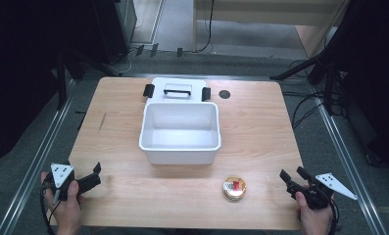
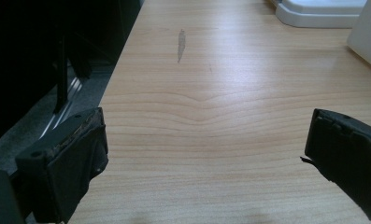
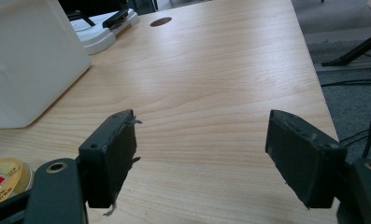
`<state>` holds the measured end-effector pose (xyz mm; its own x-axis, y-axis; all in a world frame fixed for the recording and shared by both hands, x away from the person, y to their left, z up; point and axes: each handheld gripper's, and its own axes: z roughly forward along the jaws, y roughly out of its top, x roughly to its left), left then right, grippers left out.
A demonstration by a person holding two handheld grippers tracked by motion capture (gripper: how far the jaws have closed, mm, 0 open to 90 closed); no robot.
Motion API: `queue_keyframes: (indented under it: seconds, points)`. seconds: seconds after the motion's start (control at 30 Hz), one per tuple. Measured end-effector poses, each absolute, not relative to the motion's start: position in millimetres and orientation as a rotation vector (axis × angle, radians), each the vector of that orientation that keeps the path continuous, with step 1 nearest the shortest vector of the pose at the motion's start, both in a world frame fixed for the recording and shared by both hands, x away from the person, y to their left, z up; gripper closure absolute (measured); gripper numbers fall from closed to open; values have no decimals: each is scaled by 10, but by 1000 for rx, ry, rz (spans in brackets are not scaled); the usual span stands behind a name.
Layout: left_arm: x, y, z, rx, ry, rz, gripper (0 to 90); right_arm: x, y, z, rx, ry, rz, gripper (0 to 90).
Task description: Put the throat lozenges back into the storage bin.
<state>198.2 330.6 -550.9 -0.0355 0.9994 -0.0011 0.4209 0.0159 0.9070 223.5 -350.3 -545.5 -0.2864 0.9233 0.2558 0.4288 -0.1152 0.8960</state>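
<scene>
- Both grippers sit at the near edge of the light wooden bench [image 1: 260, 132], one at each corner, each in a hand.
- Left gripper [image 1: 95, 172] is low at the near left corner, jaws spread wide and released, with bare wood grain between them in the left gripper view [image 2: 206, 140].
- Right gripper [image 1: 292, 174] is at the near right corner, jaws apart as well, gripping nothing; the right gripper view [image 3: 202, 149] shows plain bench between the pads.
- The small round gold tin with the red label [image 1: 234, 188] lies flat on the bench near the front edge, right of centre, closer to the right gripper yet apart from it; in the right gripper view the tin [image 3: 5, 179] peeks in beside the left-hand jaw.
- Mid-bench stands the open white rectangular plastic bin [image 1: 180, 147], upright.
- Its white lid with black clips and a handle [image 1: 177, 90] lies flat just behind the bin.
- A dark round hole [image 1: 224, 94] sits in the bench just right of the lid.
</scene>
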Motion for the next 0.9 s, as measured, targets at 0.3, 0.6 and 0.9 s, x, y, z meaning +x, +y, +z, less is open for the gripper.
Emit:
queue_keyframes:
  seconds: [0.3, 0.6, 0.9]
  points:
    - [1986, 3314, -5509, 1491, 1558, 980, 0, 2227, -3448, -5386, 1482, 1727, 1324, 321]
    - [1987, 3298, -5508, 1508, 1543, 991, 0, 2245, -3424, -5149, 1485, 1767, 1275, 323]
    - [1985, 3302, -5509, 1511, 1534, 984, 0, 2351, -3202, -4900, 1371, 2018, 1136, 319]
